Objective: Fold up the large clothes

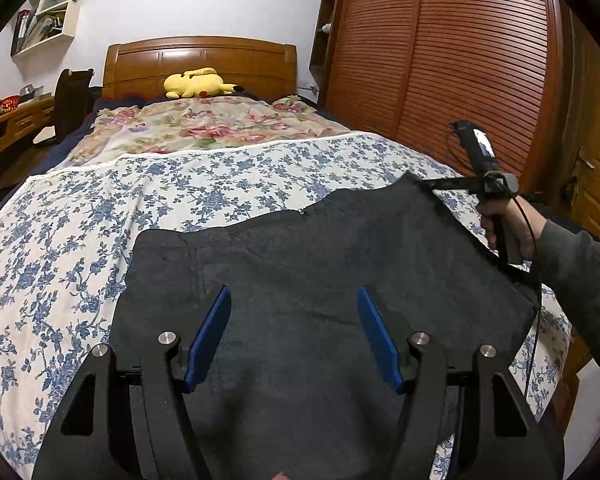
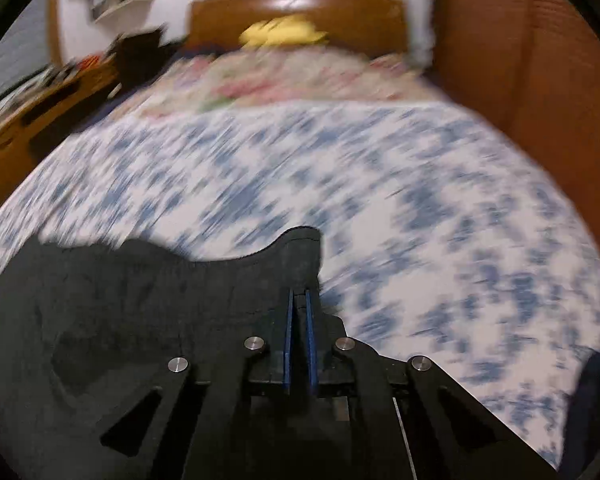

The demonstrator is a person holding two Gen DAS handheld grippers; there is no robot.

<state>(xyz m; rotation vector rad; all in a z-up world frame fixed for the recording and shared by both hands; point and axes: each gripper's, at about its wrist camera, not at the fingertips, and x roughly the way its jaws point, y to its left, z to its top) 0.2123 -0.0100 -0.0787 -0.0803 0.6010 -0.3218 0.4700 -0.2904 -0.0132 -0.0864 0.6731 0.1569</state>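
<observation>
A dark grey garment [image 1: 300,272] lies spread on the blue-flowered sheet [image 1: 220,184], waistband with a zip toward the headboard. My left gripper [image 1: 293,292] hovers over the middle of the garment, blue pads wide apart and nothing between them, so it is open. At the garment's far right corner, my right gripper [image 1: 424,183] is held by a person's hand [image 1: 512,224]. In the blurred right wrist view, the right gripper [image 2: 299,292] is shut on that corner of the garment [image 2: 302,248], which sticks up past the pads.
A flowered quilt [image 1: 220,124] and a yellow plush toy [image 1: 198,84] lie near the wooden headboard [image 1: 200,56]. A slatted wooden wardrobe [image 1: 440,60] runs along the right side of the bed. A desk [image 1: 12,124] and wall shelves [image 1: 48,20] stand on the left.
</observation>
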